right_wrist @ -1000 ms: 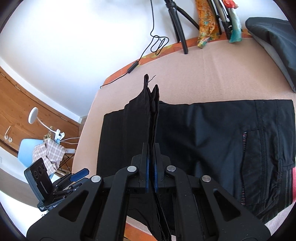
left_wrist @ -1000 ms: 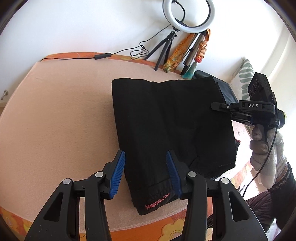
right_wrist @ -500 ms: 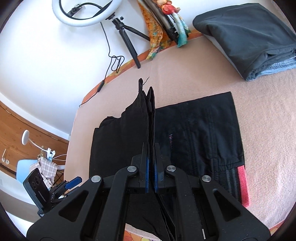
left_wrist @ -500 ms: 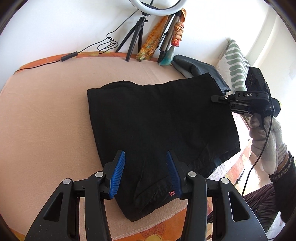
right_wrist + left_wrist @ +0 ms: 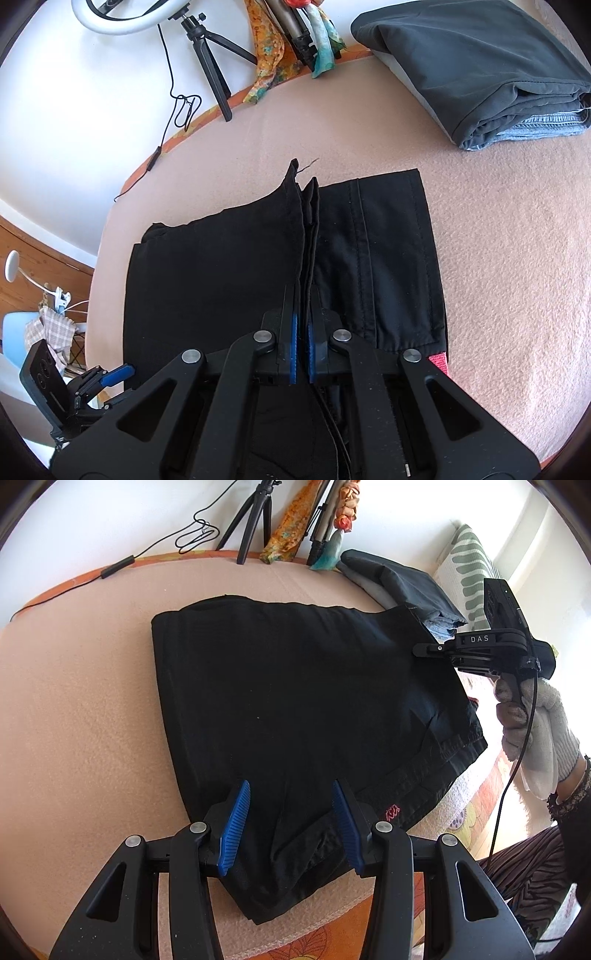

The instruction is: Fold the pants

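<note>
My right gripper (image 5: 302,345) is clenched on a raised fold of the black pants (image 5: 295,709), its blue ribbed pads pinching several layers of the hem. My left gripper (image 5: 290,823) hangs released just above the pants' near edge, jaws wide apart with cloth showing between them. The pants lie folded flat in the middle of the bed (image 5: 74,701), a peach, fleecy blanket over an orange flowered sheet that shows along the near edge. The fabric is matte and smooth, with stitched seams and a small red logo (image 5: 391,811) near the bed's near edge. At the far edge a black tripod (image 5: 208,70) carries a white ring light (image 5: 125,16) against a white wall. A stack of folded dark clothes (image 5: 476,62) sits at the far right corner.
</note>
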`<state>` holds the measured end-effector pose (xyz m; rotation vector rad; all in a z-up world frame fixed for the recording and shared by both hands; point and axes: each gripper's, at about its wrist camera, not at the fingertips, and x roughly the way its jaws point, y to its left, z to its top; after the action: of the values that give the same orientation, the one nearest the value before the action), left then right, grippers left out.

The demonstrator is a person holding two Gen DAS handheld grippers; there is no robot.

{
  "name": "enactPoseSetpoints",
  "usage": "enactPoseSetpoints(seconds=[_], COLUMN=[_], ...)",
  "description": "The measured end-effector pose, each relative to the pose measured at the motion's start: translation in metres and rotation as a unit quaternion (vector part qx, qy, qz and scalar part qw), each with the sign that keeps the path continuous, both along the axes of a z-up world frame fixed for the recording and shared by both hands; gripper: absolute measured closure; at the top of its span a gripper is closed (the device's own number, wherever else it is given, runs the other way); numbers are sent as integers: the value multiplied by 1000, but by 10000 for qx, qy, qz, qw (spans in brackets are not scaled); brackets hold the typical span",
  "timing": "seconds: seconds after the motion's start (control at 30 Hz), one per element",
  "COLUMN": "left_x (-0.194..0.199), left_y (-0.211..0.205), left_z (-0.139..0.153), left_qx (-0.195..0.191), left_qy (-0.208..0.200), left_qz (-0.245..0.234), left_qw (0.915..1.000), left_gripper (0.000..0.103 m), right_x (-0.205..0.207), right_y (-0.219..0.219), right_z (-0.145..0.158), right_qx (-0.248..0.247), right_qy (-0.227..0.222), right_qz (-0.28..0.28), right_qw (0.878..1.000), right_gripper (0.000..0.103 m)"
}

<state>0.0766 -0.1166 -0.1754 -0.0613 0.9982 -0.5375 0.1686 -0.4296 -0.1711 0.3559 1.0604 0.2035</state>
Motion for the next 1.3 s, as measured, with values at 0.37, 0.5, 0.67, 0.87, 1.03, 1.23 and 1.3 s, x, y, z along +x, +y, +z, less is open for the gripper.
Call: enactPoseSetpoints(seconds=[0.37,0.5,0.67,0.87,1.03,1.23,1.3], left_x=[-9,-13,-12,-12,-11,-12,-13], left_y=[5,16,34,40,50,55,54], left_z=[2,4,3,3,-3,-13,-14], left_qx=[-52,-336,-734,-814,-922,-1368,-1547], left_qy=[3,77,239,281,391,583,616], left_qz=[178,520,961,1173,1368,1358,1321], left_qw=[9998,9981,9924,9894,9855,9795,9772], left_gripper=[58,58,58,58,58,58,58], right_x=[-10,-13,-13,-4,5,27,35], right_y=[38,69,120,174,213,260,271], right_z=[47,57,43,23,20,8,2], right_qx=[-1242,-1140,-1054,-999,-606,-585,-626], right_qy=[-789,-951,-803,-557,-359,132,322], right_qz=[149,611,1338,1887,2226,2424,2419], right_qw=[9890,9870,9821,9754,9724,9683,9677], right_gripper=[66,66,66,66,53,50,50])
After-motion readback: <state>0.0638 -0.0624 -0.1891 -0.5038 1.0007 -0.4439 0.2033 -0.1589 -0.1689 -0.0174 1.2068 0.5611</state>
